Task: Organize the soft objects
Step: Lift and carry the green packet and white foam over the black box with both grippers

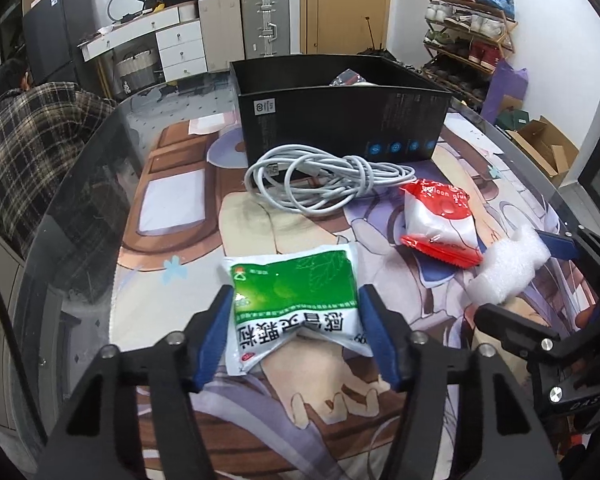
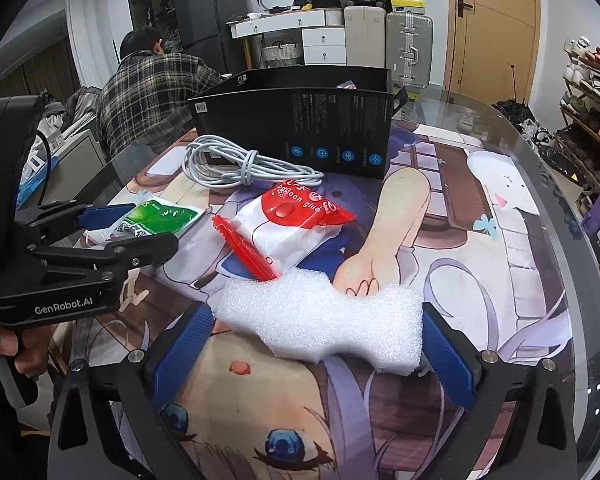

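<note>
Left hand-held gripper (image 1: pixel 296 344) pinches the green-and-white sachet (image 1: pixel 296 304), its near edge buckling; right hand-held gripper (image 2: pixel 320 344) clamps a white foam piece (image 2: pixel 324 320). Each likely needs a firm lift into the black box (image 1: pixel 340 120) behind, across the illustrated worktop (image 2: pixel 460 240); suitcases line the wall beyond the box.

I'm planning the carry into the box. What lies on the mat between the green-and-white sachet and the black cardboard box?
In the left wrist view, a coiled white cable lies between the green-and-white sachet and the black cardboard box.
</note>
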A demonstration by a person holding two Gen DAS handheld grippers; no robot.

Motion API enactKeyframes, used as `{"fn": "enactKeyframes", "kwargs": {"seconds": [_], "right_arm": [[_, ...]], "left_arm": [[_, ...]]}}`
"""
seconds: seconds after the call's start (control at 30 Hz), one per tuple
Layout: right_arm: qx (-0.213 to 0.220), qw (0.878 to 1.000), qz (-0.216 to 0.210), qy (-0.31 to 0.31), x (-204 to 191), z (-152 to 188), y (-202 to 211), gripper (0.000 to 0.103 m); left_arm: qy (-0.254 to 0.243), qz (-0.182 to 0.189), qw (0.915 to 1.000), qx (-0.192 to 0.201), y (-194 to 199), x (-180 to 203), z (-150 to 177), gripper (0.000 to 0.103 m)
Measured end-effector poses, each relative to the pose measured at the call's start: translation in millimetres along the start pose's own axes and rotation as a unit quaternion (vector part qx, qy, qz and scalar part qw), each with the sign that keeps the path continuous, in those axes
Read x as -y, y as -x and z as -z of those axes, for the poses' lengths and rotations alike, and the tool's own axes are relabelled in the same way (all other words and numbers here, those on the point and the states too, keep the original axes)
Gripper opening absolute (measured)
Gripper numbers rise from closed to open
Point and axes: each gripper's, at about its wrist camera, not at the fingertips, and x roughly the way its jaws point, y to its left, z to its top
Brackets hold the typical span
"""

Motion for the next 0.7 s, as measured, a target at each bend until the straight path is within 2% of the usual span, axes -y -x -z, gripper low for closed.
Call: {"fn": "enactKeyframes", "kwargs": {"seconds": [0.17,0.43,0.7], "right_arm": [[0.002,1.000,0.009,0.013,-2,1,0,0.093],[0.004,1.000,-0.002,0.010,-1,2,3,0.092],[0.021,1.000,-0.003,0.012,-3,-1,16,0.092]], "left_arm": [[0.000,0.008,1.0000,0.004,2,2,1,0.053],[0.003,0.015,0.9997,0.018,12,3,0,0.052],[0.020,0.029,0.9982,0.048,31,-3,-5,0.052]]}}
